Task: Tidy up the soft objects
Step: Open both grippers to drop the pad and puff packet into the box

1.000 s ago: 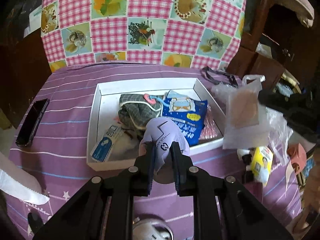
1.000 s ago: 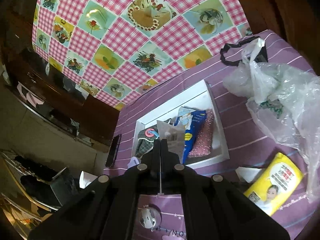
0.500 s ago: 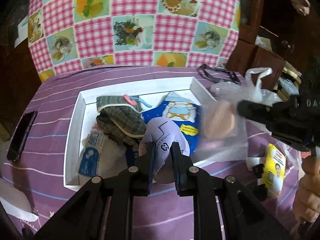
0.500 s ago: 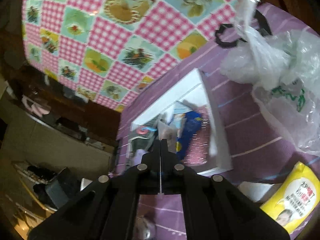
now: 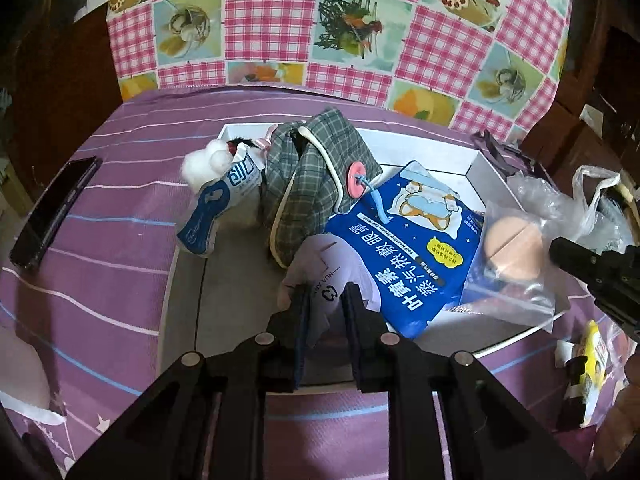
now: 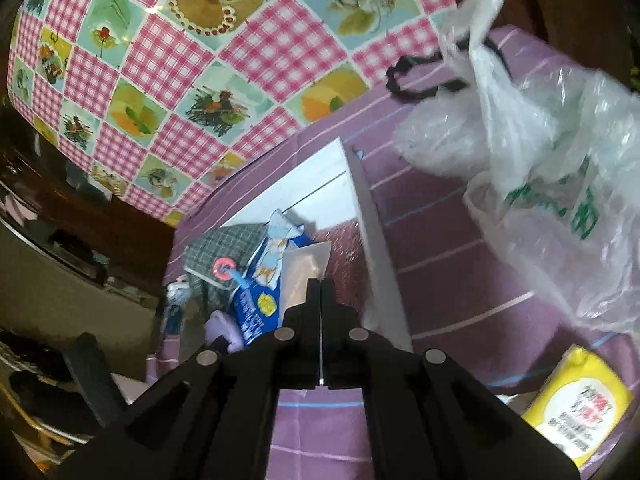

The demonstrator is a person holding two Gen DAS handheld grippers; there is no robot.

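Observation:
My left gripper (image 5: 325, 294) is shut on a lilac pouch (image 5: 332, 264) and holds it over the front of the white box (image 5: 486, 170). The box holds a grey plaid pouch (image 5: 312, 172), a blue sleep-mask packet (image 5: 416, 240) and a blue-white sachet with cotton balls (image 5: 218, 196). My right gripper (image 6: 321, 284) is shut on a clear bag with peach sponges (image 5: 514, 246), held over the box's right side; the bag also shows in the right wrist view (image 6: 304, 268). The box's wall (image 6: 372, 232) lies just right of it.
A black phone (image 5: 52, 212) lies on the purple striped cloth at left. Crumpled clear plastic bags (image 6: 540, 152) and a yellow packet (image 6: 576, 400) lie right of the box. A pink checked cloth (image 5: 340, 20) hangs behind.
Both grippers moved forward and down over the box. The clear sponge bag went from beside the box to over its right side. The lilac pouch now hangs over the box's front.

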